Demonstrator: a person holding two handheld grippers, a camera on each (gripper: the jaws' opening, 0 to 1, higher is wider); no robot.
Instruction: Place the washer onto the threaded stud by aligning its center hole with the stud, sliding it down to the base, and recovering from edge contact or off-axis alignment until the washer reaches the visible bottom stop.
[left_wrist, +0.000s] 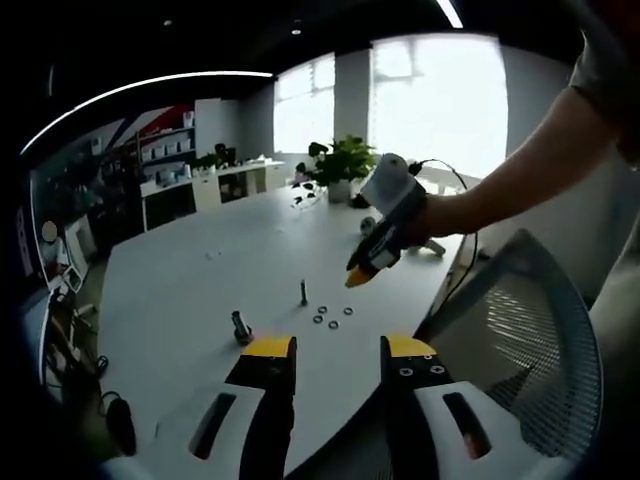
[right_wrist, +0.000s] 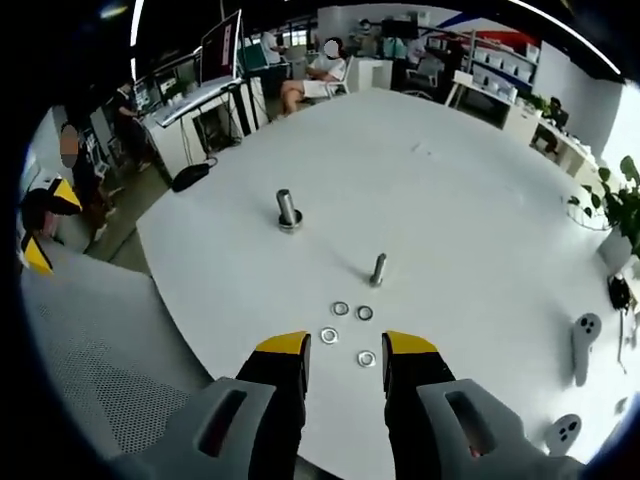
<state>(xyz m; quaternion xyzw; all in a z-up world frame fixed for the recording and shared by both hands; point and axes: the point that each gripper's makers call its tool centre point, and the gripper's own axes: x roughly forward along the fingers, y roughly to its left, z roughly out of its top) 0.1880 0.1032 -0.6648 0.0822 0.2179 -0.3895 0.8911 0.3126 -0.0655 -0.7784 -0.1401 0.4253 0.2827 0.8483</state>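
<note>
Both hand-held grippers' jaws apart, empty: right (right_wrist: 345, 352) above four washers (right_wrist: 340, 309) near stud (right_wrist: 378, 269); left (left_wrist: 339, 350) over tabletop (left_wrist: 200, 290).

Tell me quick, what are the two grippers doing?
Left gripper: open, holding nothing.
Right gripper: open, holding nothing, above the washers on the table.

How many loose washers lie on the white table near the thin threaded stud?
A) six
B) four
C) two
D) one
B: in the right gripper view four washers lie flat in a small cluster on the white table, just in front of the upright threaded stud, and none is on it yet.
</note>
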